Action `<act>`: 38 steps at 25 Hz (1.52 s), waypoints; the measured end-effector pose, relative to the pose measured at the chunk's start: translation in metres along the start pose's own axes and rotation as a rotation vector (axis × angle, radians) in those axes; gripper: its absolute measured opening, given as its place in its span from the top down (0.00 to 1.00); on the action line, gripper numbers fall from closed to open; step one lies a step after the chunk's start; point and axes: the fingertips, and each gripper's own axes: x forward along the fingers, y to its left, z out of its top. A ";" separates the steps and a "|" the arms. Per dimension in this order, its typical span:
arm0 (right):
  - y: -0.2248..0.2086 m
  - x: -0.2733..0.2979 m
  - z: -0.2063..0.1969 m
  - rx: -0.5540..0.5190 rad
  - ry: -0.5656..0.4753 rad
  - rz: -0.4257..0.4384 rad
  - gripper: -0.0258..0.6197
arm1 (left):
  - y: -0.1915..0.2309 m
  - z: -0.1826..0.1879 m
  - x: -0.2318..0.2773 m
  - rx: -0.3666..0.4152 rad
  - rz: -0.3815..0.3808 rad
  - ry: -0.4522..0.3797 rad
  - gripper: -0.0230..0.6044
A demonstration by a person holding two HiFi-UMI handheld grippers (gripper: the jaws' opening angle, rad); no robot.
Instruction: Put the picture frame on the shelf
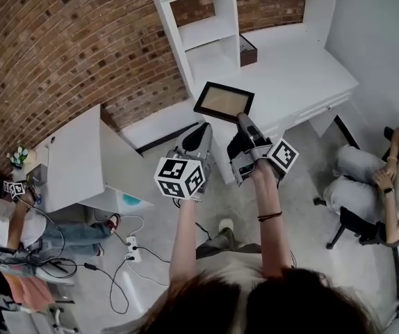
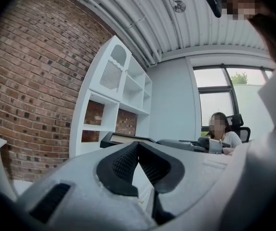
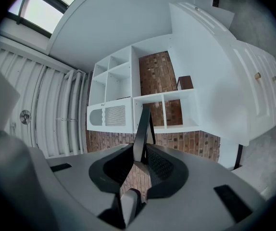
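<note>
Right tongs (image 3: 142, 148): pads clamped on the thin edge of the picture frame (image 3: 143, 126), which shows edge-on and rises between them in the right gripper view. Head view: same tongs (image 1: 243, 117) hold the frame (image 1: 224, 101) by its near edge. The dark border and tan centre face up, and the frame lies close to flat.

Left tongs (image 2: 138, 144): pad tips together, nothing between them. Head view puts them (image 1: 204, 126) just beside the frame's near left corner; contact cannot be told. In the left gripper view the frame (image 2: 123, 138) shows as a dark slab just past the tips.

Frame location: over the front left corner of the white tabletop (image 1: 304, 75), short of the shelf unit (image 1: 213, 26) and in none of its compartments.

Shelf unit: white, open compartments, brick wall (image 1: 60, 47) showing through the back. A small brown box (image 1: 247, 49) stands in a lower compartment at the divider.

Surroundings: seated person (image 1: 387, 179) at head view right; second person (image 1: 5, 221) at left, beside a white table (image 1: 81, 158).
</note>
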 end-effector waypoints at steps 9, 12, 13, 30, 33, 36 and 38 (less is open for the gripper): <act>-0.018 0.039 0.002 -0.015 -0.016 -0.038 0.85 | 0.036 0.003 0.027 -0.027 -0.031 0.009 0.95; -0.023 0.050 -0.001 -0.022 -0.020 -0.039 0.85 | 0.049 0.002 0.033 -0.034 -0.039 0.008 0.95; -0.024 0.053 -0.001 -0.025 -0.022 -0.038 0.85 | 0.053 0.003 0.035 -0.035 -0.044 0.007 0.95; -0.038 0.087 0.012 -0.051 -0.106 -0.055 0.85 | 0.089 0.002 0.057 -0.058 -0.098 0.016 0.95; -0.037 0.092 0.012 -0.049 -0.105 -0.055 0.85 | 0.095 0.003 0.058 -0.070 -0.090 0.016 0.95; -0.038 0.096 0.012 -0.046 -0.102 -0.049 0.85 | 0.098 0.003 0.060 -0.067 -0.086 0.015 0.95; -0.040 0.099 0.012 -0.041 -0.095 -0.049 0.85 | 0.100 0.002 0.062 -0.067 -0.081 0.016 0.95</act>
